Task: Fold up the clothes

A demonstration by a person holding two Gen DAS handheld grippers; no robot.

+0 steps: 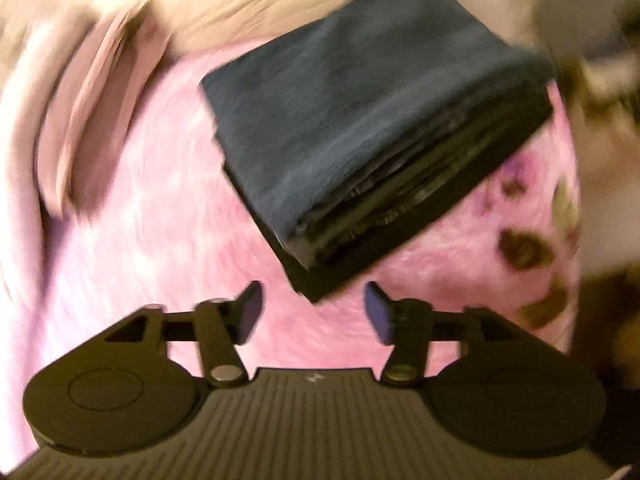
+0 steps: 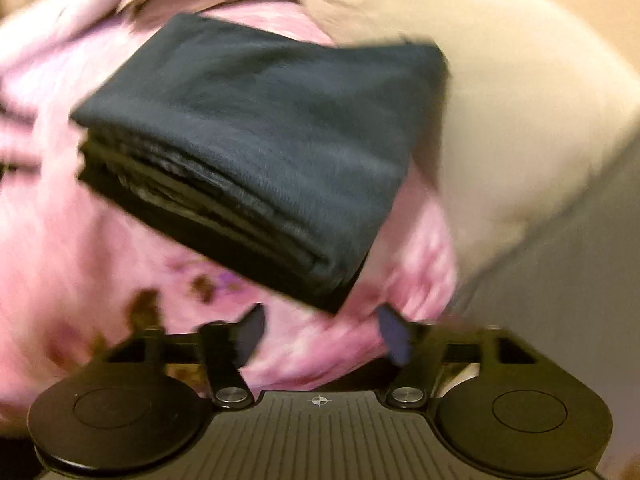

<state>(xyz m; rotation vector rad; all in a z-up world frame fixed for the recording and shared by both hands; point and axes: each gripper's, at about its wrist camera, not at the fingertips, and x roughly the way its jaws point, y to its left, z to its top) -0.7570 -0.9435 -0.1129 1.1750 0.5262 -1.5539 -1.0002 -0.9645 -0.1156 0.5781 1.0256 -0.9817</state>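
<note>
Folded dark blue garment [image 1: 360, 140] lies on pink blanket [image 1: 160, 220], just ahead of both tools. Left tool [image 1: 314, 314]: jaws apart, empty; near corner points into its gap. Right tool [image 2: 320, 334]: jaws apart, empty; corner just ahead. Neither tool plainly nearer.

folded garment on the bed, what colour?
Dark navy, near charcoal: the folded garment lies on a pink blanket. Clearest in the left wrist view.
</note>
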